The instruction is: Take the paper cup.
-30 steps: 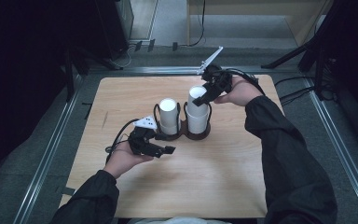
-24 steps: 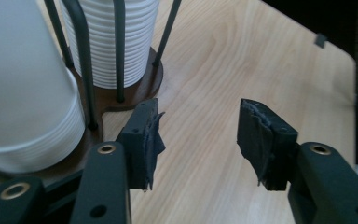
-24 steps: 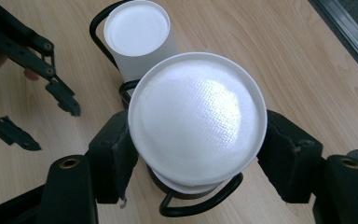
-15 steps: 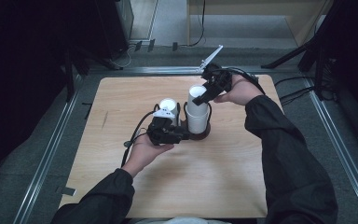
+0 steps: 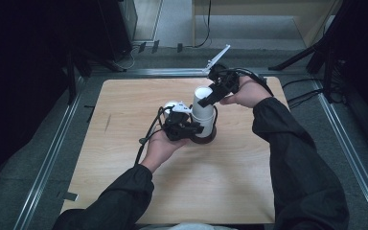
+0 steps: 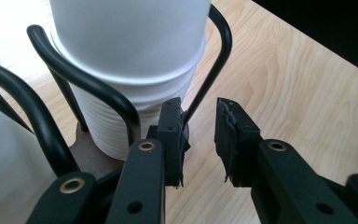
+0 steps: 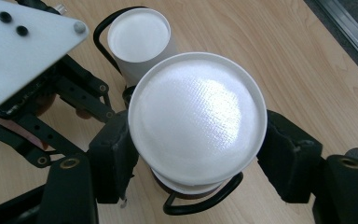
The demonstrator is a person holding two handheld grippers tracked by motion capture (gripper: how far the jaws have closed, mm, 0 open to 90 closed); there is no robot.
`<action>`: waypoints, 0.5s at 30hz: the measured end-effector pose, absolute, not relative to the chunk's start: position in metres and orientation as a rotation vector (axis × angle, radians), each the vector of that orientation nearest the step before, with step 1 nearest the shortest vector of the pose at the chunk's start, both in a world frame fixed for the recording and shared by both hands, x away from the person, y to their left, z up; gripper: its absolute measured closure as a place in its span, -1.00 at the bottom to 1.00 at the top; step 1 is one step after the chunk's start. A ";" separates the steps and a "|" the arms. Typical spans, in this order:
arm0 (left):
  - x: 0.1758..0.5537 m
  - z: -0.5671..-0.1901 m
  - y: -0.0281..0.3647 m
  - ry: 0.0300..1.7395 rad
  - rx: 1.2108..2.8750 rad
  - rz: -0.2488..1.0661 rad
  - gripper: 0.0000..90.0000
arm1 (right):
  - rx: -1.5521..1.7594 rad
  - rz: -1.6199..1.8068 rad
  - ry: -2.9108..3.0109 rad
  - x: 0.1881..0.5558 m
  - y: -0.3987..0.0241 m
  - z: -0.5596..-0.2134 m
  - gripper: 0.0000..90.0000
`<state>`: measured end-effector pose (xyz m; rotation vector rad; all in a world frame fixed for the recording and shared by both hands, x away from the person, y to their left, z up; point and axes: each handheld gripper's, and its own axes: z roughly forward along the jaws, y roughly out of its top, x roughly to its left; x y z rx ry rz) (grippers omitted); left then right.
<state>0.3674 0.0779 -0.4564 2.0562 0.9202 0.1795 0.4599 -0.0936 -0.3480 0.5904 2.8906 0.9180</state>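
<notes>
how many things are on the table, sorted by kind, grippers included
white cup stacks: 2, one clasped at its top by the right gripper (stack), one behind the left gripper (stack)
black wire holder: 1
hand-held grippers: 2
total: 5

White cups (image 7: 196, 119), black wire holder (image 6: 88, 86), wooden table (image 5: 124, 105).
</notes>
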 end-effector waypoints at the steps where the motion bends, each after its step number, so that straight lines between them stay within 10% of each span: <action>1: 0.368 -0.456 0.078 0.922 2.050 0.181 0.63 | 0.586 0.922 2.890 0.460 -0.094 -0.347 -0.27; 15: 0.372 -0.456 0.076 0.925 2.057 0.167 0.69 | 0.605 0.904 2.892 0.458 -0.094 -0.338 -0.27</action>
